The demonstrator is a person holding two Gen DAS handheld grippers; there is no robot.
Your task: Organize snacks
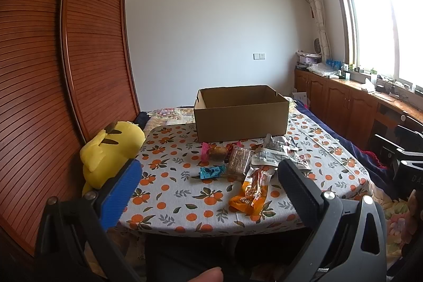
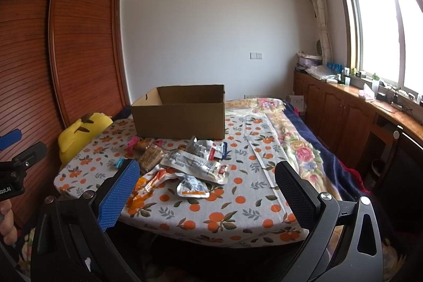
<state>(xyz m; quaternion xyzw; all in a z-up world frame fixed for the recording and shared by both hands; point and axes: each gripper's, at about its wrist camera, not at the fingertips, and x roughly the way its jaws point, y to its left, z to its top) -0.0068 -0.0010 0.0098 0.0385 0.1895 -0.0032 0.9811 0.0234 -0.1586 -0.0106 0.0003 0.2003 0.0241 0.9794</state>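
An open cardboard box [image 1: 240, 115] stands at the far side of a table with an orange-print cloth [image 1: 185, 200]; it also shows in the right wrist view [image 2: 179, 118]. Several snack packets lie in front of it: an orange packet [image 1: 251, 192], a blue candy [image 1: 211, 172], a brown bar [image 1: 239, 159], a pink-wrapped cake [image 1: 215, 151] and silver pouches [image 1: 275, 149]. The silver pouches [image 2: 193, 163] and the orange packet [image 2: 150, 184] show in the right wrist view too. My left gripper [image 1: 208, 181] is open and empty before the table's near edge. My right gripper [image 2: 208, 184] is open and empty, likewise.
A yellow plush toy [image 1: 111, 149] leans at the table's left edge against a brown slatted wardrobe [image 1: 66, 70]. A floral blanket [image 2: 298, 147] covers the bed to the right. Wooden cabinets [image 2: 343, 110] run under the window.
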